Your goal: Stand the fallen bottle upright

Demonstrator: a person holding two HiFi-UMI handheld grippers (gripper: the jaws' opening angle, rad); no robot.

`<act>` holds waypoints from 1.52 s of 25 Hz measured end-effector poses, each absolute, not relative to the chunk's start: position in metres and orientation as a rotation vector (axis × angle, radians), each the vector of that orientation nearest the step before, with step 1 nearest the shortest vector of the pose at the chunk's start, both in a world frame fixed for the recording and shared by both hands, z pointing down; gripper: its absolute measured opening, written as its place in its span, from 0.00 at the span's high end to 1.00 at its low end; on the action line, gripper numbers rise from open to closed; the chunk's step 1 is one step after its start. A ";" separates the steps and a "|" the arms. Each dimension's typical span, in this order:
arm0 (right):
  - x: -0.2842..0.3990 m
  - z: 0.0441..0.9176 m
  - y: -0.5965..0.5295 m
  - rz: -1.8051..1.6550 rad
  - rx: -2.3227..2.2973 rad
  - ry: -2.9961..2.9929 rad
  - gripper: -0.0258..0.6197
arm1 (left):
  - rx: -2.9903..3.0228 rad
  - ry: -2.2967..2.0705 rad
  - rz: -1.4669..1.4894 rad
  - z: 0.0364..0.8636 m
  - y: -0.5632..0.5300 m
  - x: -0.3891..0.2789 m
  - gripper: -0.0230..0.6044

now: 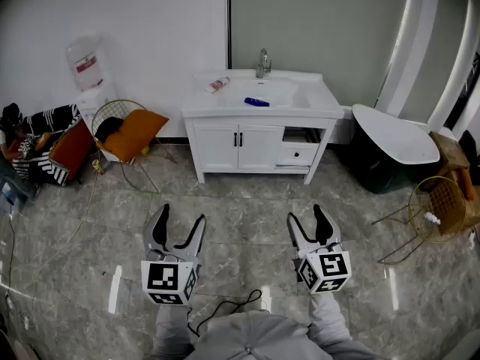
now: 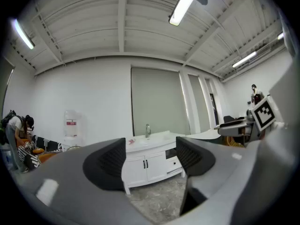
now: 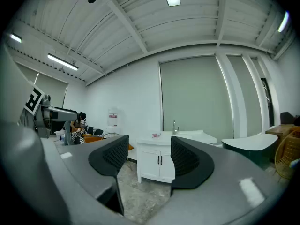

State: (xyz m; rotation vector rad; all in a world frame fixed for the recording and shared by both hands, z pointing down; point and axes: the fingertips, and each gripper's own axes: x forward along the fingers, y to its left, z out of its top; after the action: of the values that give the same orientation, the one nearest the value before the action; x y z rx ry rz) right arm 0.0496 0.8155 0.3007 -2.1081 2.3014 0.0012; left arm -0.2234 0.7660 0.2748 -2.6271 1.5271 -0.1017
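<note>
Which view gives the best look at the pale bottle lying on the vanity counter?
The head view: looking down on the counter, it shows the bottle lying on its side, left of the basin. The left gripper view shows it from afar as only a pinkish speck, and the right gripper view shows it likewise.

The bottle [image 1: 217, 85] is too small to read. The blue thing [image 1: 256, 102] is too small to name
</note>
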 end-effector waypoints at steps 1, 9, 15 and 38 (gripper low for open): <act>0.051 0.302 0.816 -0.004 -2.108 2.301 0.52 | -2.629 1.524 -0.101 0.275 0.767 -0.222 0.38; 0.056 0.300 0.822 -0.016 -2.099 2.288 0.53 | -2.640 1.498 -0.070 0.268 0.773 -0.213 0.38; 0.071 0.297 0.833 0.009 -2.084 2.233 0.53 | -2.640 1.489 -0.082 0.270 0.776 -0.200 0.38; 0.121 0.336 0.806 -0.073 -1.998 2.296 0.53 | -2.650 1.521 -0.164 0.303 0.739 -0.142 0.38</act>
State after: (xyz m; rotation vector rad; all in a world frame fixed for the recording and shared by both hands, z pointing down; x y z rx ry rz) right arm 0.1209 0.8057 0.3360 -1.9982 2.2963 -0.0734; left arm -0.1416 0.7388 0.3027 -2.6498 1.5210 -0.1640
